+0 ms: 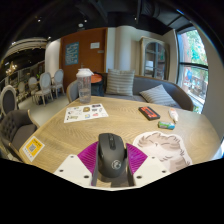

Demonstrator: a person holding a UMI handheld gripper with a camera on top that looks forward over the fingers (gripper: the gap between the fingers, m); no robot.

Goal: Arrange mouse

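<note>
A dark grey computer mouse point(111, 157) sits between my gripper's point(111, 160) two fingers, whose magenta pads point(87, 155) press against both of its sides. The gripper is shut on the mouse and holds it just over the round wooden table point(100, 128), at the table's near side. A white leaf-shaped mat point(163, 148) lies on the table just to the right of the mouse.
On the table lie a printed sheet point(85, 112) at the middle left, a yellow card point(33, 147) at the near left, a dark red box point(149, 113) and a small green and white thing point(168, 123) at the right. A grey sofa point(140, 90) and chairs point(45, 88) stand beyond.
</note>
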